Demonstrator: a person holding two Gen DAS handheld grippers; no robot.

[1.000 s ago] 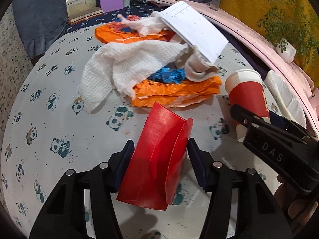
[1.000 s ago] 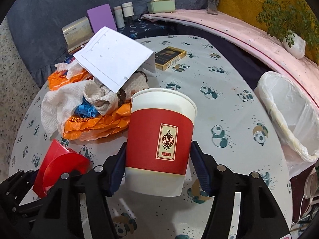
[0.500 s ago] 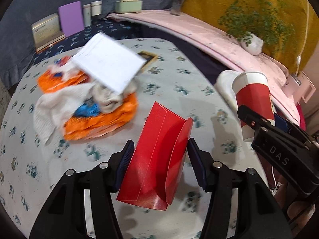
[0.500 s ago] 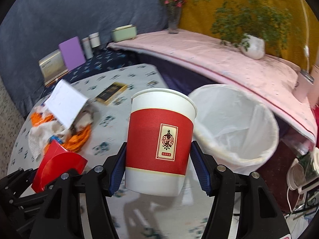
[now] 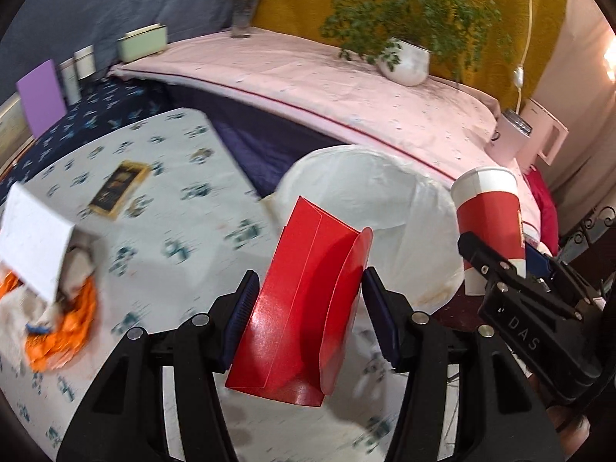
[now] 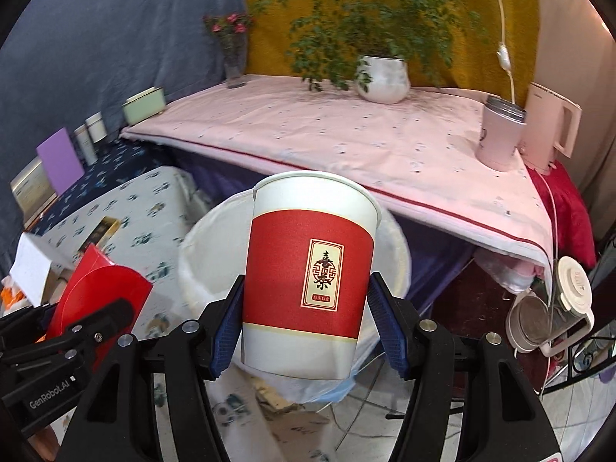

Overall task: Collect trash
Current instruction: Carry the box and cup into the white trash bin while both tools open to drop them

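My left gripper is shut on a bent red paper packet and holds it in the air at the table's right edge, in front of a white-lined trash bin. My right gripper is shut on an upright red and white paper cup, held over the near side of the bin. The cup also shows in the left wrist view, and the packet in the right wrist view. A pile of trash with orange bags, tissue and white paper lies on the panda-print table at left.
A small dark box lies on the table. A pink-covered shelf behind the bin carries a potted plant, a vase, a pink cup and a kettle. A white appliance stands on the floor at right.
Both grippers have swung right from the trash pile toward the bin, each keeping its load. The bin now fills the middle of both views.
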